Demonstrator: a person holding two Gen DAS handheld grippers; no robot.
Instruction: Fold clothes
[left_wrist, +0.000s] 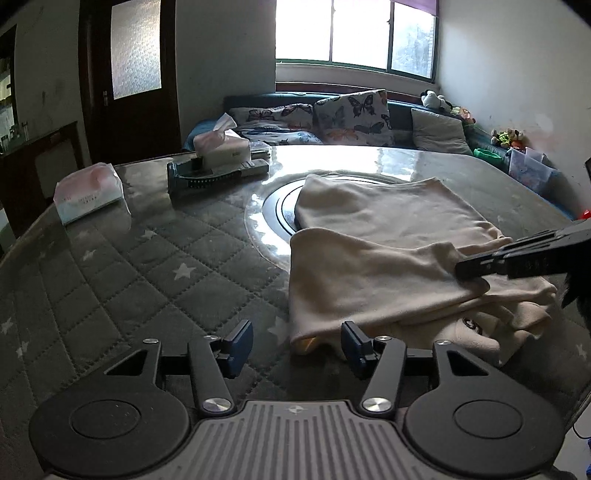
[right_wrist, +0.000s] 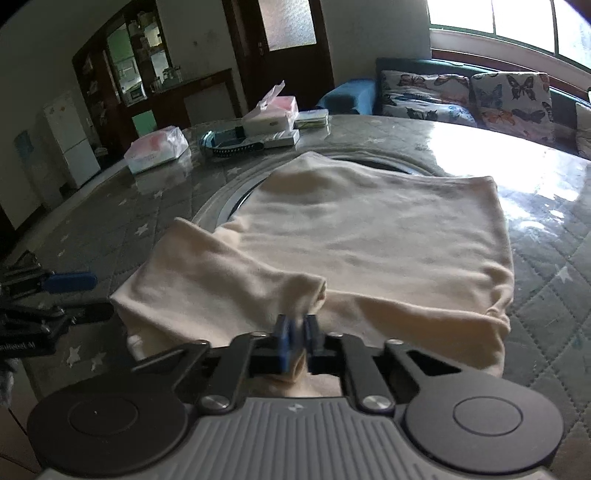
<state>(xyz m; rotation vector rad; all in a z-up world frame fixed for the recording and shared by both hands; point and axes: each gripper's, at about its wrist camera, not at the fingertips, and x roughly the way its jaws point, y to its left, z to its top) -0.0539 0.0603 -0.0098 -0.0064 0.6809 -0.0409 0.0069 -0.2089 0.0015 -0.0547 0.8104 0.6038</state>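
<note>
A cream garment lies partly folded on the quilted table, its far part over the round glass turntable. It also fills the middle of the right wrist view. My left gripper is open and empty, just at the garment's near left corner. My right gripper is shut on a fold of the cream garment, a sleeve-like flap laid across the near part. The right gripper shows in the left wrist view, pinching the cloth at the right. The left gripper shows at the left edge of the right wrist view.
A grey star-pattern quilted cover covers the table. A tissue pack, a tissue box on a dark tray, and flat boxes sit at the far left. A sofa with butterfly cushions stands behind the table.
</note>
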